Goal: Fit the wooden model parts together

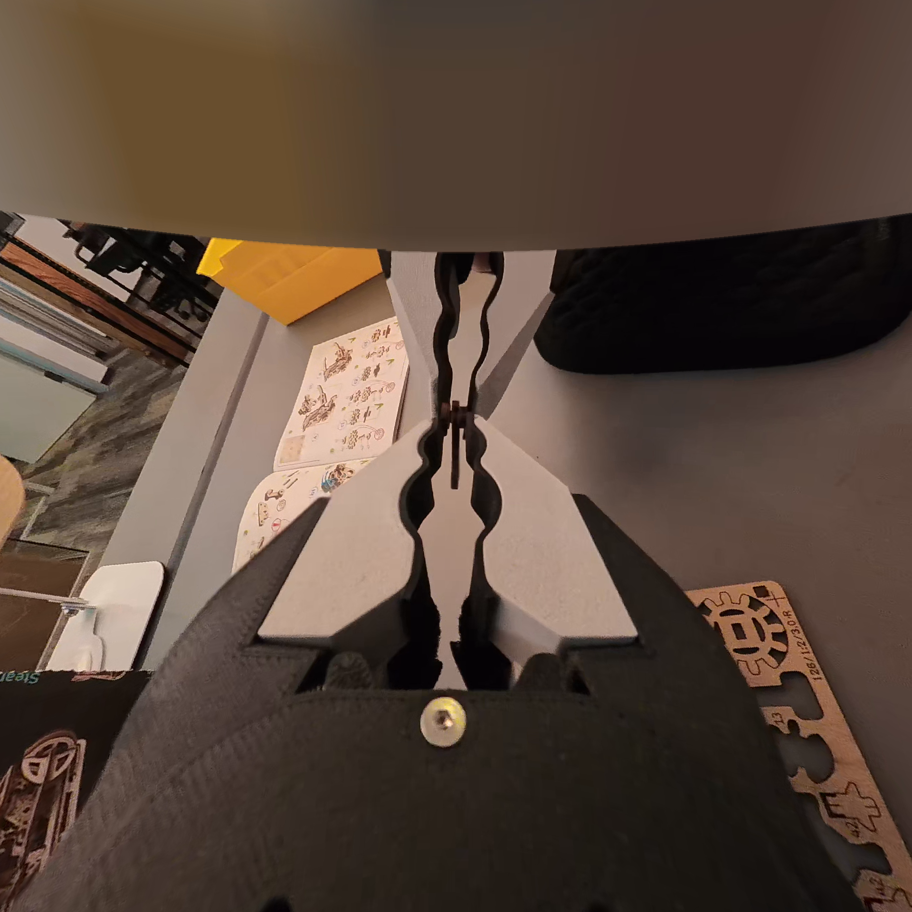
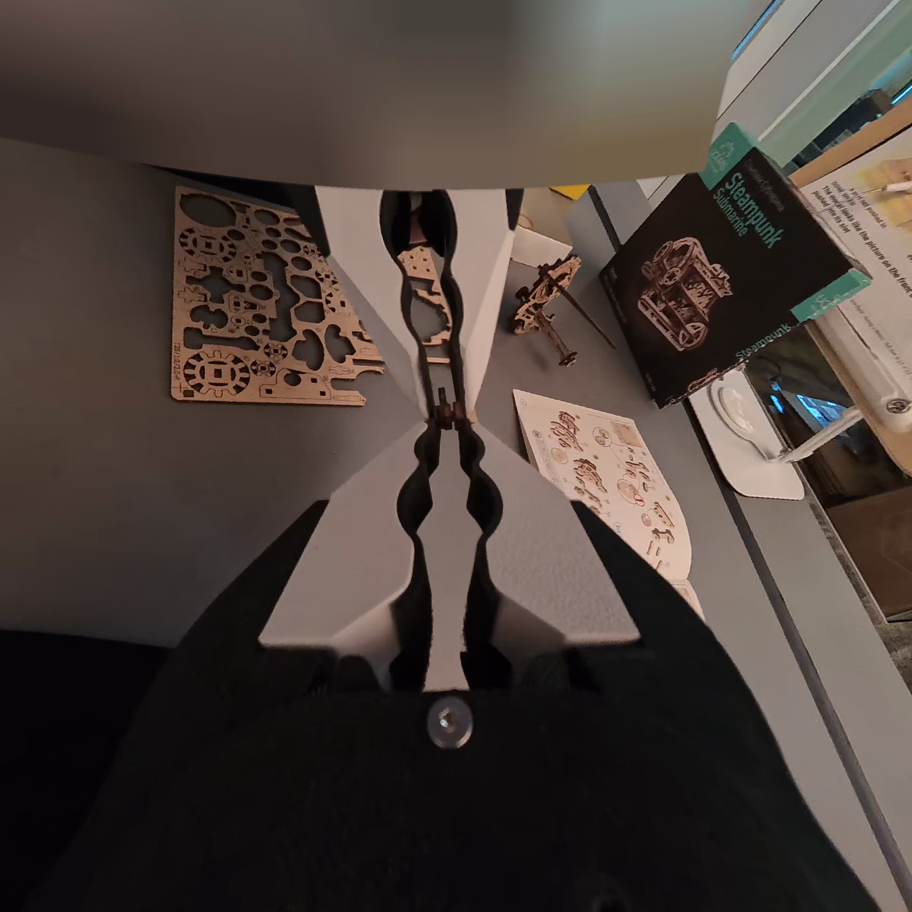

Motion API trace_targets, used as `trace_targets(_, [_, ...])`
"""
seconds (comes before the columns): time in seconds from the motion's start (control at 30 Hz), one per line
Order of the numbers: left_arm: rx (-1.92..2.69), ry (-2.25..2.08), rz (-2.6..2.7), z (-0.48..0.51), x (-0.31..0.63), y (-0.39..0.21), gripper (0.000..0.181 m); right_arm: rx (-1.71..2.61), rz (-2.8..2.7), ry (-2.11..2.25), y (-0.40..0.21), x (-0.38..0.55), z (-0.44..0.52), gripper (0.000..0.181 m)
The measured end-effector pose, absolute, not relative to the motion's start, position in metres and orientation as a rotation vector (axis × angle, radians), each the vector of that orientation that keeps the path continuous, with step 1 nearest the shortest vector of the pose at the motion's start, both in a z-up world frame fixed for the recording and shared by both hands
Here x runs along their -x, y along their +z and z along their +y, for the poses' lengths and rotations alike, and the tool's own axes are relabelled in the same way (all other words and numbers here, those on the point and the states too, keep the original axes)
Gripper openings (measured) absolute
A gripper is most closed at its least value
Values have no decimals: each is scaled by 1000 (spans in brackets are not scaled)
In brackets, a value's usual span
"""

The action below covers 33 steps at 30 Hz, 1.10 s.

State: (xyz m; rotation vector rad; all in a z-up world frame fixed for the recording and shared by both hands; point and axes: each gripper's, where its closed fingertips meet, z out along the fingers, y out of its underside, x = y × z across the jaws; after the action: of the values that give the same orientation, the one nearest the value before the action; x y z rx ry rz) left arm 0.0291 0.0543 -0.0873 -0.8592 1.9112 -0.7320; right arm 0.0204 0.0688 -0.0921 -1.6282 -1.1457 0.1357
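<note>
My left gripper (image 1: pixel 454 428) and my right gripper (image 2: pixel 446 425) face each other tip to tip above the grey table (image 1: pixel 691 469). The left gripper is shut on a thin flat wooden part (image 1: pixel 454 459), seen edge-on between its pads. The right gripper (image 1: pixel 458 392) is shut on a small dark wooden part (image 2: pixel 446 408), which meets the left one's part at the tips. In the right wrist view the left gripper (image 2: pixel 443 387) comes in from the far side. How the two parts join is too small to tell.
A punched-out wooden parts sheet (image 2: pixel 256 306) (image 1: pixel 789 715) lies flat on the table. A part-built wooden model (image 2: pixel 543 296), an open instruction booklet (image 2: pixel 607 474) (image 1: pixel 345 395) and the black kit box (image 2: pixel 730 276) lie nearby. A yellow bin (image 1: pixel 291 276) stands at the back. Left and right tips are no more than a few centimetres apart.
</note>
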Motion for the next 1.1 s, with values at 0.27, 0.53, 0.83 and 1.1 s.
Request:
trace_targets(0.27, [807,-706,1866,55,-32,-82,8,1608,-1135,138,-87,-24,69,7])
trace_targets(0.53, [730,-633,1801,55,-32,-77,8,1616,-1143,114,-85,-24,70,7])
trace_targets(0.83, [704,-674,1813,50,-30,-77,2,1645,-1175,158,-96,-18,68,7])
trace_targets(1.1, [739,-729,1862,49,-29,-84,8,1632,-1182,153,-94,-19,67,7])
